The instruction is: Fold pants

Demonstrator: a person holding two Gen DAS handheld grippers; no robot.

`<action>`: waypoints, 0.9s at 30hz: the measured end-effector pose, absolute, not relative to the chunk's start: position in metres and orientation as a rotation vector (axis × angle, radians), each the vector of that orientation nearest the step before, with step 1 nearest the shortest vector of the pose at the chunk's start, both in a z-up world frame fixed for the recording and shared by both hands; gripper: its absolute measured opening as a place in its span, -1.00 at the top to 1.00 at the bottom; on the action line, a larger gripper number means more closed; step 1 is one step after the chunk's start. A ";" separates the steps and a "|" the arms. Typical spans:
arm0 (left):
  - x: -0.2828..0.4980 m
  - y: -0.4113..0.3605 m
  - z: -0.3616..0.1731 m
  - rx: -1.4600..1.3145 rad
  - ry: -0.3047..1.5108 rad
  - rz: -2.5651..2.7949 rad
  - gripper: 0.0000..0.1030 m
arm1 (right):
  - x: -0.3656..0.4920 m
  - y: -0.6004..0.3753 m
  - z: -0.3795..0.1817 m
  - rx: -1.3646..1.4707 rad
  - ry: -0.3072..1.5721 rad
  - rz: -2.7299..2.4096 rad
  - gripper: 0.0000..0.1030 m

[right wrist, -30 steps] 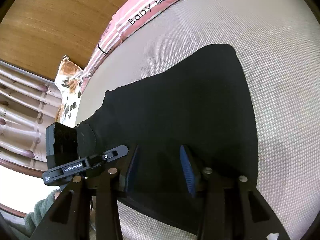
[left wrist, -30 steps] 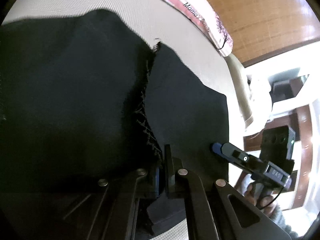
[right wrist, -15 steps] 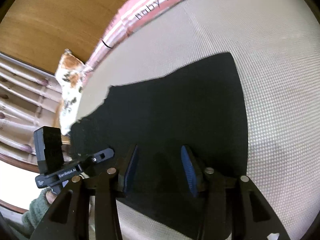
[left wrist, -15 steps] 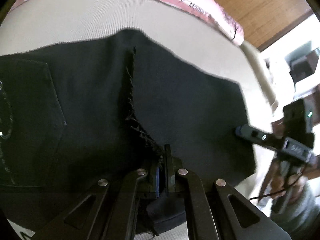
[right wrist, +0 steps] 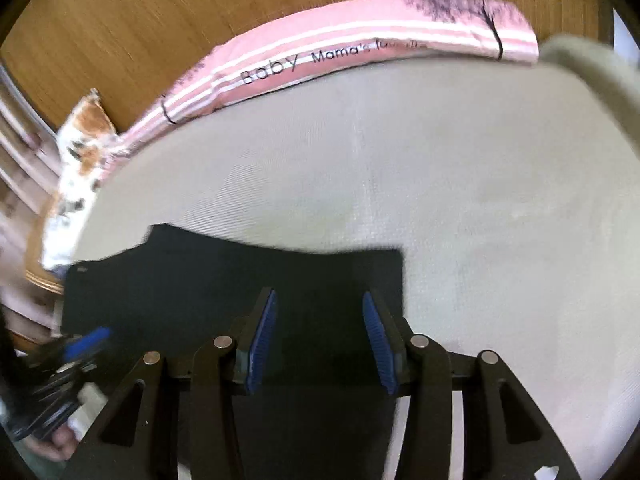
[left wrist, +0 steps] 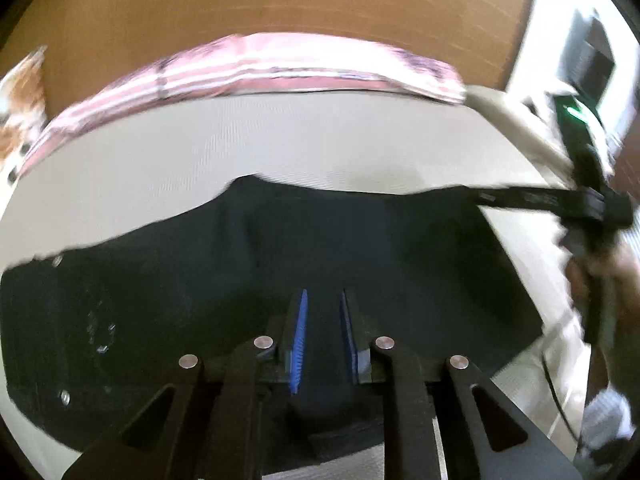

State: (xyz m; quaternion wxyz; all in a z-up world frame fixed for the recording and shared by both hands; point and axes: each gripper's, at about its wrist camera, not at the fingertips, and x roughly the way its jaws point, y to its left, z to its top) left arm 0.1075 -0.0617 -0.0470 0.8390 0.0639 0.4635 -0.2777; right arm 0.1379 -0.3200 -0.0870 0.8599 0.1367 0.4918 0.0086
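One pair of black pants (left wrist: 280, 264) lies spread flat on the pale woven bed cover (left wrist: 280, 140), in the near half of it, with a pink striped pillow (right wrist: 360, 40) along the far edge against the wooden headboard (left wrist: 280, 0). The cloth looks soft, limp and light: it will drape and sag from wherever it is taken, and a single layer could slide out of a loose pinch. A hem, a waistband or a doubled fold edge would probably give the surest hold, and two holds set well apart along one edge should keep the panel from bunching as it is carried over. A small metal button or rivet shows near the pants' left end in the left wrist view, which suggests the waist lies that way, though blur leaves this uncertain.

The left gripper (left wrist: 323, 332) hangs over the middle of the pants, pitched steeply down; its fingers have just been opening and now stand a narrow gap apart, with dark cloth below them but nothing pressed between the blue pads (left wrist: 300, 336). The right gripper (right wrist: 320, 344) is likewise tilted down over the pants' right end, near the square corner (right wrist: 394, 258); its fingers stand clearly apart, gripping nothing. In the left wrist view it reaches in from the right, a hand (left wrist: 592, 276) on its grip.
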 end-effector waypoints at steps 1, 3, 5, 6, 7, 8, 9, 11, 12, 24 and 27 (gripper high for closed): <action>0.105 -0.067 -0.051 0.157 0.991 -0.611 0.63 | 0.143 -0.320 -0.091 0.262 1.039 0.006 0.17; 0.102 -0.073 -0.059 0.171 1.022 -0.640 0.63 | 0.148 -0.320 -0.096 0.229 1.048 -0.006 0.17; 0.100 -0.080 -0.073 0.200 1.066 -0.658 0.63 | 0.150 -0.322 -0.100 0.214 1.058 -0.009 0.17; 0.098 -0.085 -0.080 0.225 1.086 -0.650 0.63 | 0.150 -0.321 -0.100 0.208 1.058 -0.008 0.17; 0.098 -0.087 -0.088 0.250 1.106 -0.636 0.63 | 0.150 -0.321 -0.100 0.202 1.060 -0.007 0.17; 0.097 -0.086 -0.093 0.250 1.096 -0.634 0.63 | 0.149 -0.320 -0.099 0.200 1.062 -0.006 0.17; 0.096 -0.085 -0.092 0.240 1.075 -0.635 0.63 | 0.146 -0.320 -0.097 0.197 1.062 -0.009 0.17; 0.098 -0.086 -0.092 0.239 1.084 -0.630 0.63 | 0.140 -0.318 -0.094 0.195 1.060 -0.007 0.16; 0.097 -0.085 -0.091 0.239 1.085 -0.628 0.63 | 0.134 -0.316 -0.093 0.195 1.063 -0.002 0.16; 0.078 -0.058 -0.088 0.225 1.072 -0.584 0.50 | 0.041 -0.282 -0.105 0.120 1.134 0.034 0.02; 0.075 -0.047 -0.087 0.206 1.072 -0.550 0.26 | 0.026 -0.268 -0.105 0.058 1.132 0.024 -0.03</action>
